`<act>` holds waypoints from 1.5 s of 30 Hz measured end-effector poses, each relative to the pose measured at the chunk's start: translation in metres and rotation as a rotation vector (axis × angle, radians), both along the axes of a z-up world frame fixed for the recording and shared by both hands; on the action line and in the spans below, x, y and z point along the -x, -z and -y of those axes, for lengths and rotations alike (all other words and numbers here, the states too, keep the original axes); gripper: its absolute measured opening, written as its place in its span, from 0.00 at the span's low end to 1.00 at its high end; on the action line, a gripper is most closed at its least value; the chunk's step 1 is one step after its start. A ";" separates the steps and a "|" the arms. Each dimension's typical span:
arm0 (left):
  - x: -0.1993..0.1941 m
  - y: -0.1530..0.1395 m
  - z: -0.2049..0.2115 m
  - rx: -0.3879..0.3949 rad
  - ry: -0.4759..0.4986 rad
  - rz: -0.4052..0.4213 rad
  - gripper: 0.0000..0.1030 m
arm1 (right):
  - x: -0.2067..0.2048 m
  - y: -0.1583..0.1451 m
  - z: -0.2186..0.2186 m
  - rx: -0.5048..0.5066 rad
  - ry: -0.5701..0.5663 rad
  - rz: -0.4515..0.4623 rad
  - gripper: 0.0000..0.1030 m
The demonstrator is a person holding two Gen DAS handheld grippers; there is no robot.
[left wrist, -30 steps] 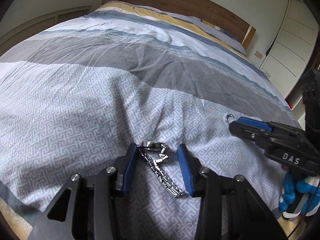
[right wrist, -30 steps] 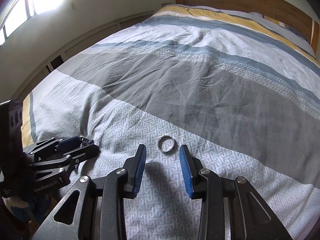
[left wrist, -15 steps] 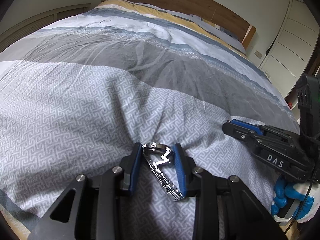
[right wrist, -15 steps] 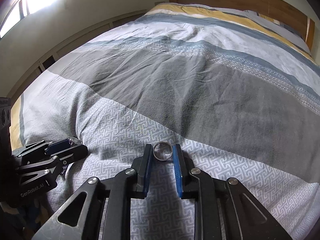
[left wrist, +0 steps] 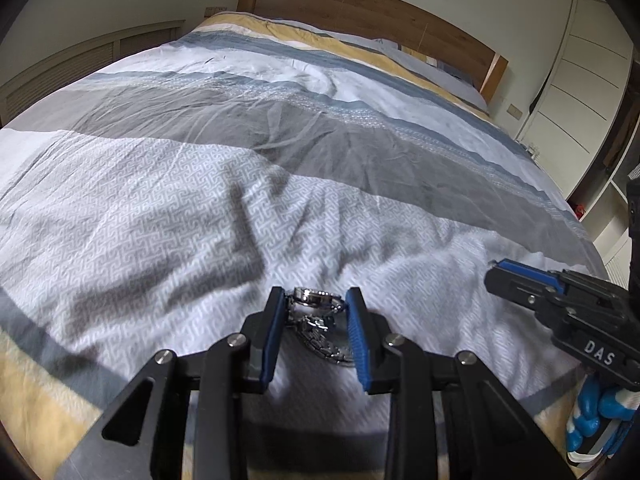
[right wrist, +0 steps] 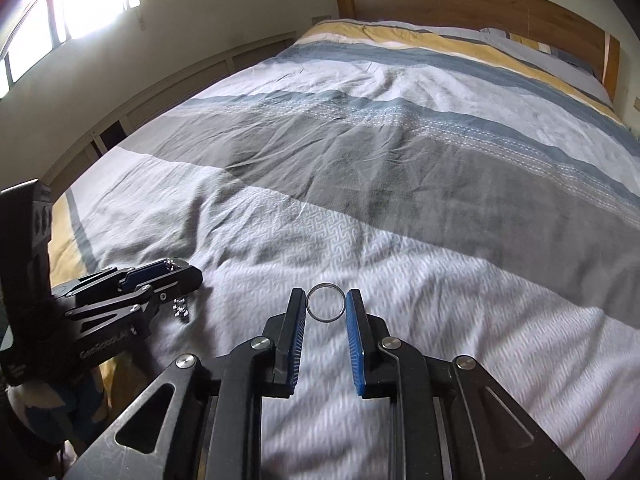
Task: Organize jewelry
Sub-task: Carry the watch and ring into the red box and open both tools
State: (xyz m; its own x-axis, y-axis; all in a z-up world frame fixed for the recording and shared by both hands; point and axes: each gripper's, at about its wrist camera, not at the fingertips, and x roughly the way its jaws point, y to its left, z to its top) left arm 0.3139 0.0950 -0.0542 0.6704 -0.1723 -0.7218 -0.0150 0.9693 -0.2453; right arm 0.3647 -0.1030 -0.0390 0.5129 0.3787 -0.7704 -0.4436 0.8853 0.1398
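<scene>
My left gripper is shut on a silver metal watch; its case sits between the blue pads and the link band hangs down behind, lifted off the bedspread. In the right wrist view, my right gripper is shut on a plain silver ring, held upright between the pad tips above the bedspread. The left gripper appears at that view's left, the watch band dangling below it. The right gripper shows at the right of the left wrist view; the ring is hidden there.
A striped grey, white and yellow duvet covers the whole bed. A wooden headboard stands at the far end. White wardrobe doors line the right side, low wall panelling and a bright window the left. A blue-gloved hand holds the right gripper.
Both grippers closed, the left on the watch, the right on the ring, and both then lifted their pieces off the bedspread. The ring now stands upright between the pads.
</scene>
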 end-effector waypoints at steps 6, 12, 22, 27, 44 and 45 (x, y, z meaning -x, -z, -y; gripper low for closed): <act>0.041 -0.022 0.012 0.020 0.008 0.009 0.28 | 0.053 -0.023 0.027 0.000 0.028 0.002 0.20; 0.084 -0.046 0.027 0.029 0.037 0.025 0.28 | 0.108 -0.047 0.057 0.007 0.067 0.015 0.20; 0.143 -0.076 0.061 0.012 0.112 0.056 0.28 | 0.183 -0.082 0.107 0.001 0.148 0.054 0.20; 0.162 -0.089 0.089 0.004 0.173 0.073 0.28 | 0.210 -0.092 0.141 0.002 0.200 0.075 0.20; 0.168 -0.107 0.279 0.020 0.511 0.062 0.28 | 0.250 -0.079 0.314 0.042 0.453 0.059 0.20; 0.167 -0.107 0.291 0.019 0.532 0.059 0.28 | 0.250 -0.076 0.324 0.045 0.467 0.054 0.20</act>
State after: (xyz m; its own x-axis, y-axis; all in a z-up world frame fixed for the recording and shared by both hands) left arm 0.1465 -0.1962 0.0526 0.5266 -0.5119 -0.6787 0.4914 0.8348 -0.2483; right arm 0.1144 -0.4267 0.0370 0.6603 0.0650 -0.7481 -0.0022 0.9964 0.0846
